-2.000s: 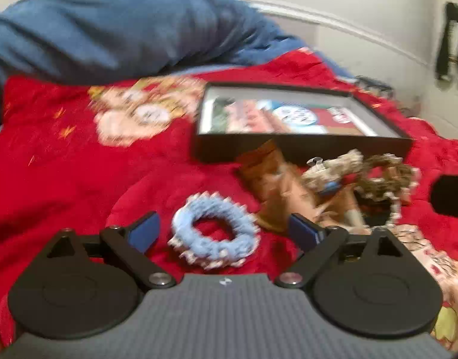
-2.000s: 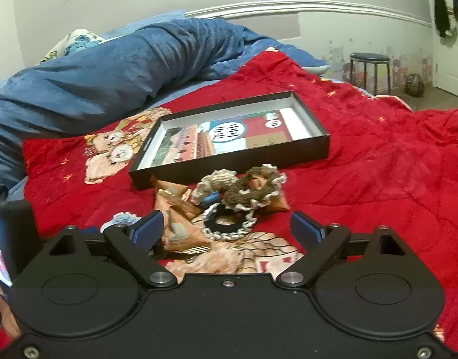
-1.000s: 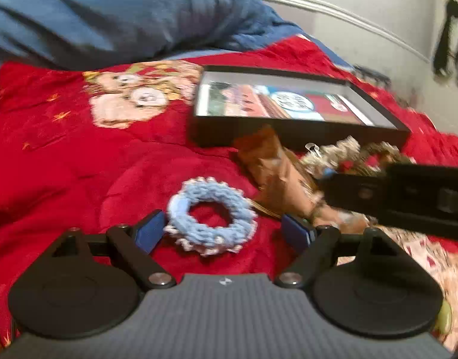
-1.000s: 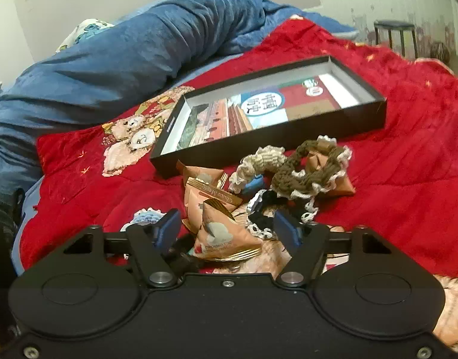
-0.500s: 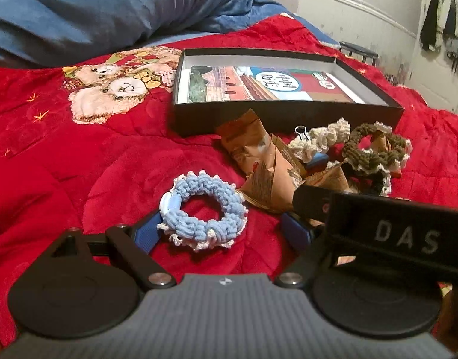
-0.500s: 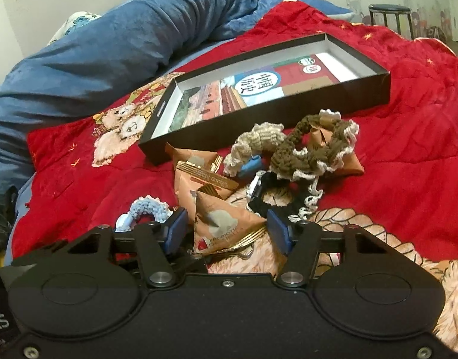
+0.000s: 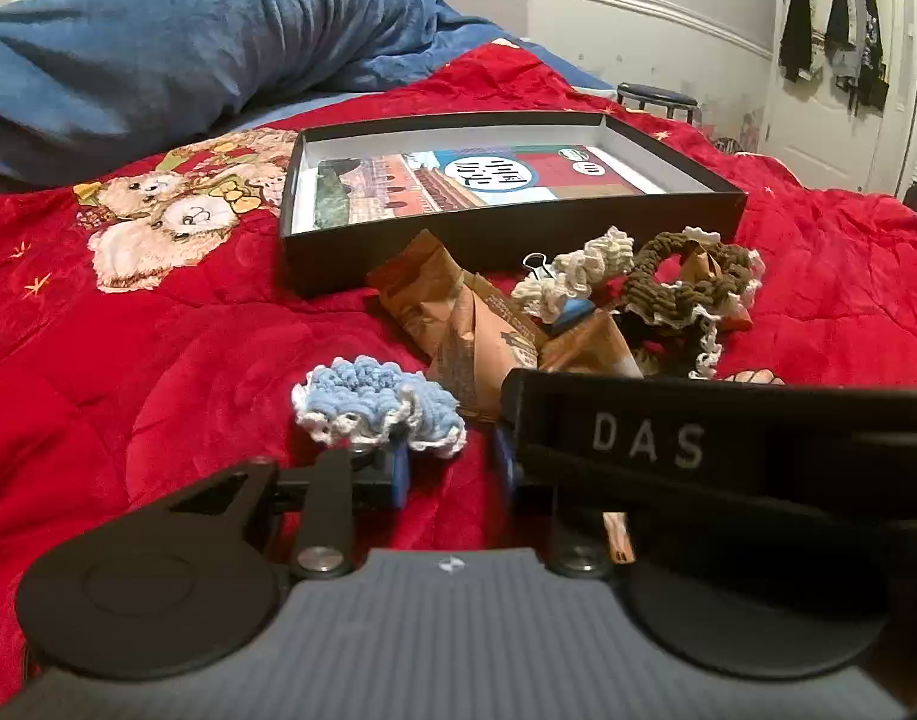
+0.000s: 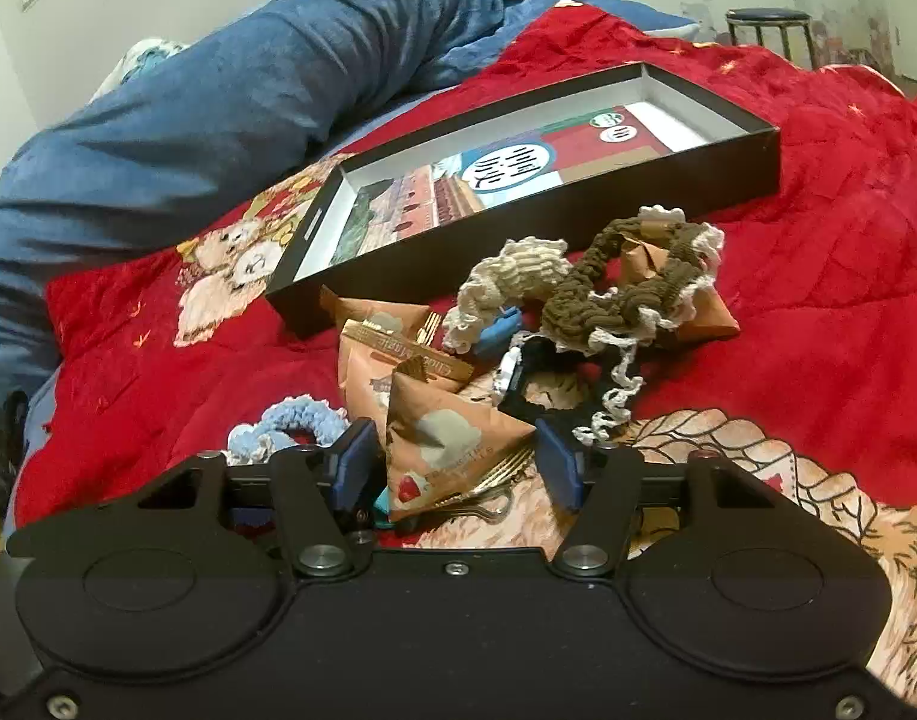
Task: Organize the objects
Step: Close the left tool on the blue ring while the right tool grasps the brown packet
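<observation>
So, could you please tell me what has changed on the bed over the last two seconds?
The left gripper jaws are closing on the blue scrunchie, which lay flat as a ring and now stands bunched between them. The right gripper came down over the pile, and its jaws are closing around a tan triangular packet. The black box and brown scrunchie stayed put.
</observation>
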Demonstrator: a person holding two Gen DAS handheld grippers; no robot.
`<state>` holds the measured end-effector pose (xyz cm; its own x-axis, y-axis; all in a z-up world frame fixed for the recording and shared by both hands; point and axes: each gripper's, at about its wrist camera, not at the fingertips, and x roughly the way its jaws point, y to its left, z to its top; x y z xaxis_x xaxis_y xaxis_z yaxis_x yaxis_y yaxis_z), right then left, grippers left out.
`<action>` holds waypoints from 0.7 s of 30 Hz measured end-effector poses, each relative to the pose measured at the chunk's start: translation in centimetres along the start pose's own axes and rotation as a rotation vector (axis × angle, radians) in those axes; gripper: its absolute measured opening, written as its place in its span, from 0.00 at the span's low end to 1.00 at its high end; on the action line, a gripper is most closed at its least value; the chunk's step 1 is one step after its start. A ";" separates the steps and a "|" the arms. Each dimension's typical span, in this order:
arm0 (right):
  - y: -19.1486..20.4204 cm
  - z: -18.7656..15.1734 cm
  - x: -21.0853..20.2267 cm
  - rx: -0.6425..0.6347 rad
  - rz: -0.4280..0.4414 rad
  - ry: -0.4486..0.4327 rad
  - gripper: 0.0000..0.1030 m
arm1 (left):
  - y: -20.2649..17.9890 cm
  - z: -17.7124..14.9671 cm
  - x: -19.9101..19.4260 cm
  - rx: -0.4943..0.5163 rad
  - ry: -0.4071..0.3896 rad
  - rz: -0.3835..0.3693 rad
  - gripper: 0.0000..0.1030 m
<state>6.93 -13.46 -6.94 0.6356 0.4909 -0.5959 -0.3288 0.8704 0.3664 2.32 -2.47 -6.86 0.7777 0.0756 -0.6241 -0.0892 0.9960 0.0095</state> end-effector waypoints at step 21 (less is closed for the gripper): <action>-1.1 2.2 -3.6 0.101 0.036 -0.114 0.43 | 2.2 0.4 -0.4 -0.166 -0.035 0.095 0.89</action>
<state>6.53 -16.25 -3.60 0.7016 0.5091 -0.4987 -0.2844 0.8417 0.4590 2.04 -0.26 -6.24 0.7819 0.1730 -0.5989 -0.2621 0.9629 -0.0640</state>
